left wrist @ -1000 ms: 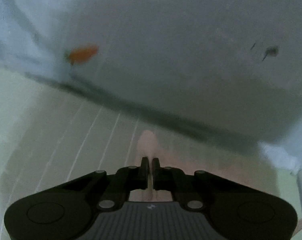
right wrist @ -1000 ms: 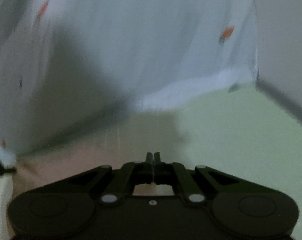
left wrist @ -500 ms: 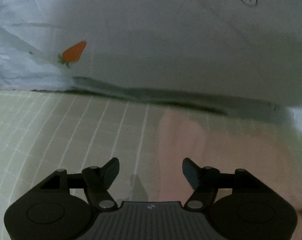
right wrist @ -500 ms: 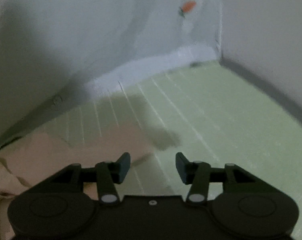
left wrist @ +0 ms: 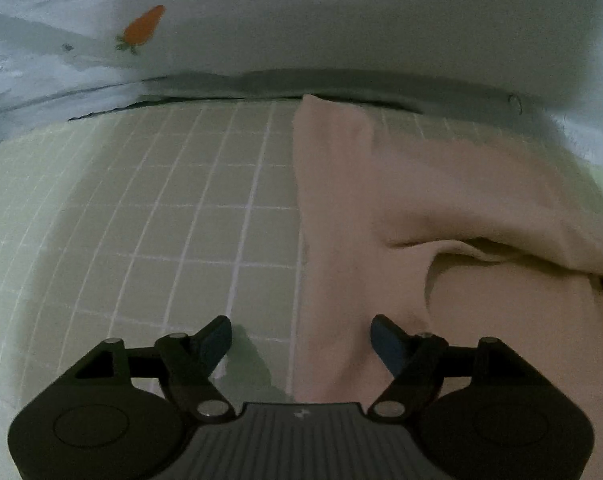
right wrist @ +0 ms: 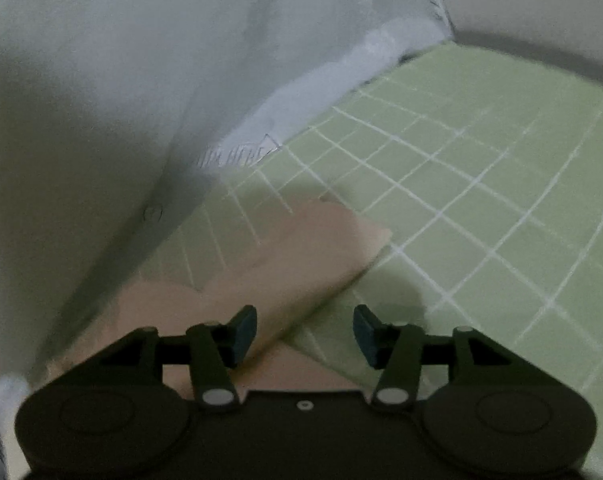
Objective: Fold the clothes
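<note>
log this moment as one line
left tongs open | right tongs open | pink garment flat on green mat | released

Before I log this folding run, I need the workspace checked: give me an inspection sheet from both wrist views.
Surface: green gridded mat, white lines, bare to the left of the garment.
Job's things: pink garment lying on the mat, a fold ridge across it; one long strip reaches the mat's far edge.
Clutter: white carrot-print cloth bunched along the mat's far side.
Grippers: left gripper open, over the garment's edge, holding nothing; right gripper open, also empty.
Cables: nothing seen.
Surroundings: plain wall behind the mat in the right wrist view; dim light.
</note>
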`<state>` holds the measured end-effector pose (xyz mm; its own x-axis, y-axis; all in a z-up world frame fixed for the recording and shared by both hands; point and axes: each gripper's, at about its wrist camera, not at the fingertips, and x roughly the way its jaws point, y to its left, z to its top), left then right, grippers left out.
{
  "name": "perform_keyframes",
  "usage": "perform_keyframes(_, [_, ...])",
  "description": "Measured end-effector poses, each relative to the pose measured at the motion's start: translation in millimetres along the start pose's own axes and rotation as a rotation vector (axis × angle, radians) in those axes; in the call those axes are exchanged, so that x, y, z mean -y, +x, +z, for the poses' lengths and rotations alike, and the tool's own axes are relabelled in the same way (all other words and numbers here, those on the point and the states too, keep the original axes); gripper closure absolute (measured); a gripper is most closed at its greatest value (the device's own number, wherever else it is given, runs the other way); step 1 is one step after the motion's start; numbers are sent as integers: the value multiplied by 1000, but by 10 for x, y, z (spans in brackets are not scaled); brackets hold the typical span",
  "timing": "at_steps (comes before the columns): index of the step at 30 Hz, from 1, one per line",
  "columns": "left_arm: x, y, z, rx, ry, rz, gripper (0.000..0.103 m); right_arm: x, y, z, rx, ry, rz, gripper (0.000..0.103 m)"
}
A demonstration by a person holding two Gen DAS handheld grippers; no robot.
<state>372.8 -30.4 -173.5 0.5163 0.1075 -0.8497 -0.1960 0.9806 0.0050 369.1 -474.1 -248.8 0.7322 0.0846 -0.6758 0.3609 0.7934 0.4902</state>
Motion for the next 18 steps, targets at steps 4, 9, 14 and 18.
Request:
perform_keyframes(4, [-9, -10, -21, -4, 0, 2, 17, -65, 147, 78, 21, 27, -27, 56])
perform_keyframes(9, [-47, 28, -9, -13, -11, 3, 10, -89, 104, 179, 71, 69, -7, 100])
perform_keyframes(14, [-39, -36, -51, -28, 18, 19, 10, -178, -632, 270, 226, 117, 83, 101])
perform_keyframes(18, [-44, -96, -149, -34, 27, 14, 10, -178, -1177, 267, 278, 155, 87, 100])
